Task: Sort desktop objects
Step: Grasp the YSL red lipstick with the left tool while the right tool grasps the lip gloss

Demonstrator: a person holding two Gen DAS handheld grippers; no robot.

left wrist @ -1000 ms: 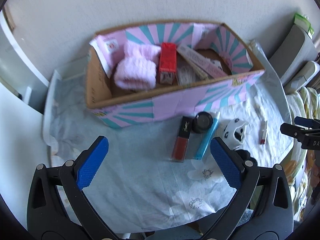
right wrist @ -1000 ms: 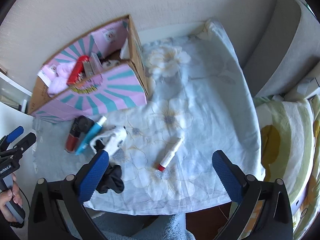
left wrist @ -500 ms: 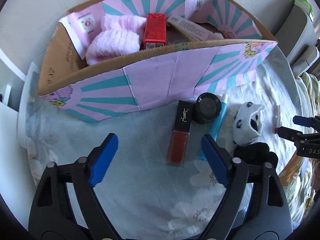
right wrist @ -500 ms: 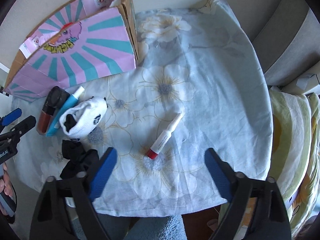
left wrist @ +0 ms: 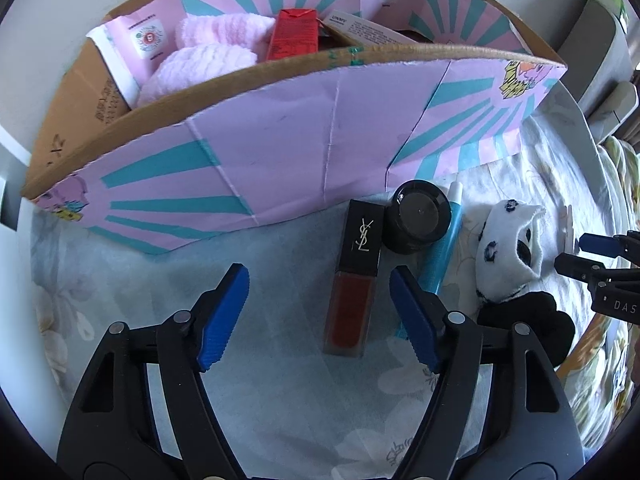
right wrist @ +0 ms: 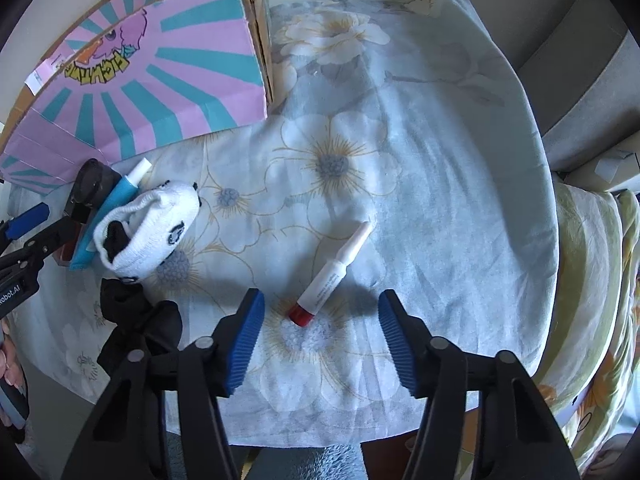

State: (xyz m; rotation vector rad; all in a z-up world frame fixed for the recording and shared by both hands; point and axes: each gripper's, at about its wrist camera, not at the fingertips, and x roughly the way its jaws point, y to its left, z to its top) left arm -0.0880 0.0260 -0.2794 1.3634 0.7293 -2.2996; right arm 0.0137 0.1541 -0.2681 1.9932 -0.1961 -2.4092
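Observation:
My left gripper (left wrist: 318, 294) is open and empty, low over the table, with the red YSL lip gloss (left wrist: 354, 286) lying between its fingers, nearer the right one. A black round jar (left wrist: 420, 216), a blue tube (left wrist: 442, 242), a white panda sock (left wrist: 506, 248) and a black sock (left wrist: 528, 324) lie to its right. My right gripper (right wrist: 320, 322) is open and empty, with the red-capped white tube (right wrist: 334, 276) just ahead between its fingers. The pink and teal box (left wrist: 280, 152) stands behind.
The box holds pink fluffy cloth (left wrist: 208, 52), a red carton (left wrist: 294, 38) and other packs. The table has a pale floral cloth (right wrist: 400, 140). A grey cushion (right wrist: 592, 92) and a patterned blanket (right wrist: 592, 280) lie to the right. The left gripper shows at the left edge of the right wrist view (right wrist: 24, 232).
Both grippers have dropped lower and moved forward. The left one has closed in on the lip gloss, the right one on the red-capped tube. Both openings have narrowed a little.

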